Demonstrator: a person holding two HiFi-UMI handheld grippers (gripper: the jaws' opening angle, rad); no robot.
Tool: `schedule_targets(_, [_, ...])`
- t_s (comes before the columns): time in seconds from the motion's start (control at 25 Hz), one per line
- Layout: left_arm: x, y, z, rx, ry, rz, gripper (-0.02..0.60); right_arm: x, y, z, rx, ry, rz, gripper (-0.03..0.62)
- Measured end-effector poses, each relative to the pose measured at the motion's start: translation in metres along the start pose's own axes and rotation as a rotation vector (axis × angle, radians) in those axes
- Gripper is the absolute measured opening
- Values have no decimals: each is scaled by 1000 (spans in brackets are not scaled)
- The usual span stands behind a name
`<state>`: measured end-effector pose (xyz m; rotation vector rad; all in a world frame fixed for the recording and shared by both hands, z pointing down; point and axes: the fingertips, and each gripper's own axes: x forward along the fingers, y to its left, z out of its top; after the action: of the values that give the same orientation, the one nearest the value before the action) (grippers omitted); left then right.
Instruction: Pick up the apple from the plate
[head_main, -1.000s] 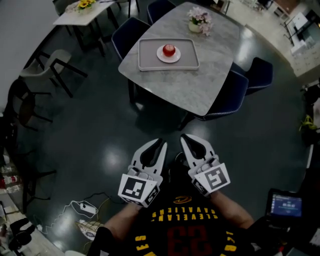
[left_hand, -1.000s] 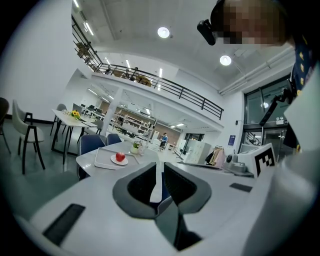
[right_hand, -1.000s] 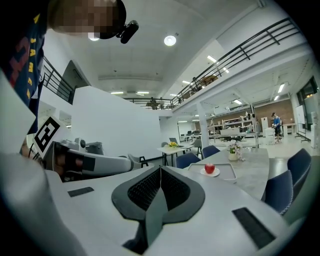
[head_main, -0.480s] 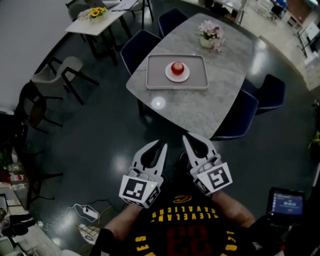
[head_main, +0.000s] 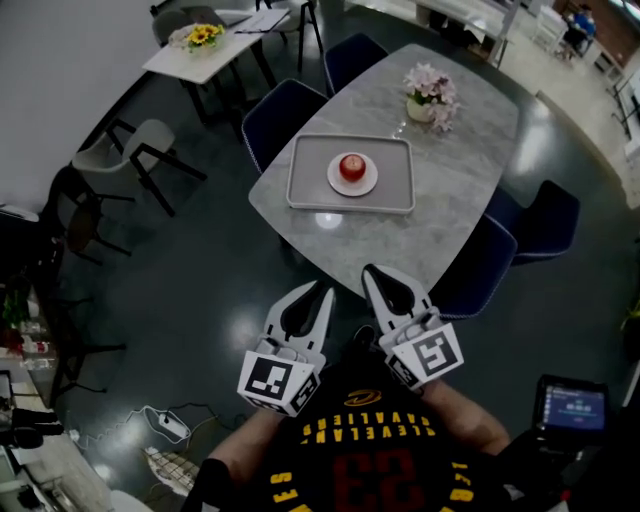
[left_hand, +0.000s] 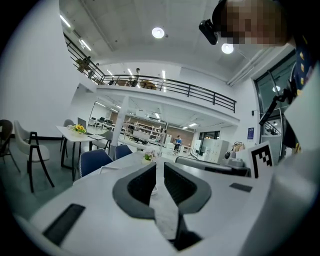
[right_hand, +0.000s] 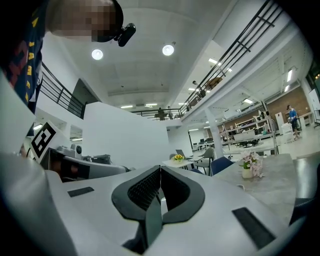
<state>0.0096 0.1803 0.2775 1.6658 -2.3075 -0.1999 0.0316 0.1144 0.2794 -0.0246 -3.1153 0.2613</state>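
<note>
A red apple (head_main: 351, 165) sits on a small white plate (head_main: 338, 184) in a grey tray (head_main: 300, 186) on the marble table (head_main: 420, 225), seen in the head view. Both grippers are held close to the person's chest, well short of the table and over the dark floor. My left gripper (head_main: 325, 291) points toward the table's near edge, its jaws together with nothing between them. My right gripper (head_main: 373, 273) lies beside it, also shut and empty. Neither gripper view shows the apple; the left gripper (left_hand: 160, 165) and right gripper (right_hand: 160, 169) look level across the room.
A vase of pink flowers (head_main: 431, 92) stands behind the tray. Dark blue chairs (head_main: 283, 117) (head_main: 482, 262) ring the table. A second table with yellow flowers (head_main: 199, 40) and a grey chair (head_main: 128, 152) stand to the left. Cables lie on the floor (head_main: 165, 425).
The table with tray and apple has slid lower and nearer in the head view as the person walks toward it. Both grippers keep their pose and stay shut.
</note>
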Motion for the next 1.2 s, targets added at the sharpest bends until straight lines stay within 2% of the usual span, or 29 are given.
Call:
schedule_targets(0.36, [54, -7, 11, 37, -17, 49, 52, 19, -51, 11, 13, -27, 55, 6])
schedule_targets(0.56, [61, -2, 13, 36, -30, 54, 51, 24, -58, 11, 4, -13, 54, 6])
schedule_targets(0.8, [90, 13, 18, 20, -28, 31, 52, 32, -88, 6, -4, 2, -13, 6])
schedule_targets(0.88, [103, 17, 22, 31, -35, 3, 51, 36, -100, 5, -3, 10, -45, 6])
schedule_targets(0.96, [114, 18, 29, 58, -32, -36, 0, 42, -112, 3, 0, 18, -77, 6])
schedule_targets(1.04, [127, 22, 33, 93, -14, -59, 0, 50, -123, 1, 4, 26, -106, 6])
schedule_targets(1.2, [158, 45, 37, 73, 11, -97, 0, 73, -144, 0, 12, 49, -163, 6])
